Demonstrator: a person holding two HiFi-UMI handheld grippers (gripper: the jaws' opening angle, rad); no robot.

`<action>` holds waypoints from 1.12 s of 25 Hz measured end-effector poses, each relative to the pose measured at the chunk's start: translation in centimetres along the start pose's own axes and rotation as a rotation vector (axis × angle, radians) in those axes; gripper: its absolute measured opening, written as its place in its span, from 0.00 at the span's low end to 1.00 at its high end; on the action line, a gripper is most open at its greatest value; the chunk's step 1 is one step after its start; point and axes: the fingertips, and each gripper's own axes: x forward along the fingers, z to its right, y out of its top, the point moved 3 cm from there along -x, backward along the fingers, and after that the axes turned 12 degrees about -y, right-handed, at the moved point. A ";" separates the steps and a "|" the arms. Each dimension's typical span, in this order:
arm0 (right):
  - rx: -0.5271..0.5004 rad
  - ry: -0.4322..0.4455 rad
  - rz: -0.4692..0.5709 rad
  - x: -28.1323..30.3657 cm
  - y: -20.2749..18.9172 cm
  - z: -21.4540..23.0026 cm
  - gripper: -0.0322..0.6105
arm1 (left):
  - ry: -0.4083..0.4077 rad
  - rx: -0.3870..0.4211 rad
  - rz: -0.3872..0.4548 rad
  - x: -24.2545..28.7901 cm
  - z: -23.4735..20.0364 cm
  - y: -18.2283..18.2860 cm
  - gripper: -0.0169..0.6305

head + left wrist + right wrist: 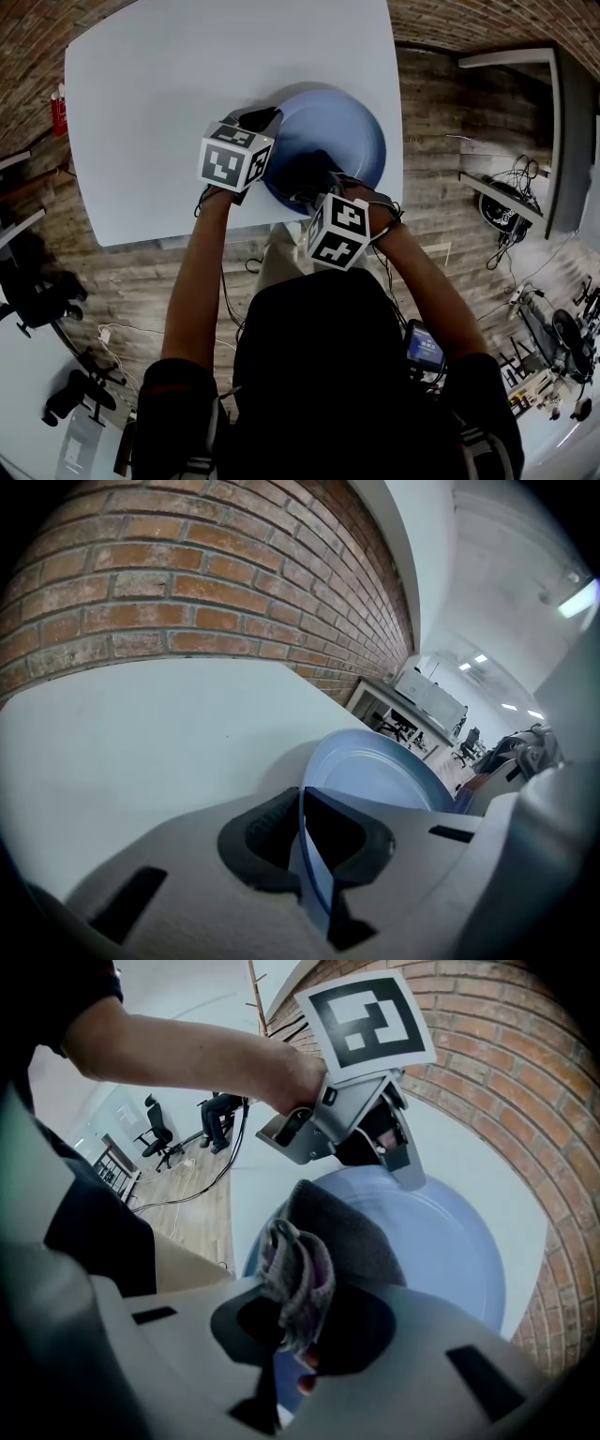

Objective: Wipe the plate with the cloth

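The head view hides both grips behind the marker cubes. The left gripper view shows the left gripper (305,841) clamped on the rim of the blue plate (375,780), which sits at the near edge of the white table (169,94). The right gripper view shows the right gripper (295,1321) with its 2 jaws pinching a bunched grey cloth (328,1237) that drapes onto the plate's near side.

plate (352,131) near rim hidden behind right gripper (311,192), cloth (302,169) partly covered by it

Count: 1 white table (169,75). 1 round blue plate (352,131) at the tabletop's near edge. 1 grey cloth (328,1232) on it. 2 grippers: left gripper (305,841), right gripper (295,1321). 1 small red object (58,111) by the left edge.
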 end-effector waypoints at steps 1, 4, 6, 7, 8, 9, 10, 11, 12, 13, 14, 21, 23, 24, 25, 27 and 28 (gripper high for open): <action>0.004 0.003 0.003 0.0 0.2 0.1 0.13 | -0.001 0.000 0.000 0.0 0.0 0.0 0.08; 0.009 0.003 0.010 0.2 0.7 0.5 0.13 | -0.004 -0.001 0.001 -0.1 0.0 0.0 0.08; 0.008 -0.001 0.014 0.3 1.1 0.8 0.13 | -0.005 -0.001 0.002 -0.1 0.0 0.0 0.08; 0.008 -0.004 0.016 0.4 1.4 1.0 0.13 | -0.005 -0.001 0.002 -0.1 -0.1 0.0 0.08; 0.009 -0.007 0.018 0.5 1.6 1.2 0.13 | -0.006 -0.002 0.002 -0.1 -0.1 0.0 0.08; 0.009 -0.010 0.019 0.6 1.7 1.4 0.13 | -0.007 -0.002 0.001 -0.1 -0.1 0.0 0.08; 0.010 -0.012 0.020 0.6 1.9 1.6 0.13 | -0.007 -0.002 0.002 -0.1 -0.1 0.0 0.08; 0.010 -0.015 0.020 0.7 2.1 1.7 0.13 | -0.007 -0.001 0.003 -0.1 -0.1 -0.1 0.08; 0.010 -0.018 0.020 0.7 2.2 1.8 0.13 | -0.006 -0.001 0.005 -0.1 -0.1 -0.1 0.08; 0.009 -0.020 0.020 0.8 2.3 1.9 0.13 | -0.006 -0.001 0.008 -0.1 -0.1 -0.1 0.08; 0.008 -0.023 0.020 0.9 2.5 2.1 0.13 | -0.005 -0.001 0.010 -0.1 -0.1 -0.1 0.08; -0.009 -0.046 0.018 1.3 3.1 3.4 0.13 | -0.017 -0.002 0.012 -0.1 -0.1 -0.1 0.08; -0.014 -0.053 0.014 1.4 3.2 3.9 0.13 | -0.015 -0.004 0.015 -0.1 -0.1 -0.1 0.08; -0.013 -0.056 0.011 1.4 3.3 4.2 0.13 | -0.015 -0.006 0.015 -0.1 -0.1 -0.1 0.08; -0.008 -0.058 0.009 1.5 3.3 4.5 0.13 | -0.015 -0.007 0.016 -0.1 -0.1 -0.1 0.08; 0.007 -0.059 0.008 1.5 3.3 4.9 0.13 | -0.016 -0.007 0.016 -0.1 -0.1 -0.1 0.08; 0.014 -0.059 0.008 1.5 3.2 5.0 0.13 | -0.018 -0.006 0.016 -0.1 -0.1 -0.1 0.08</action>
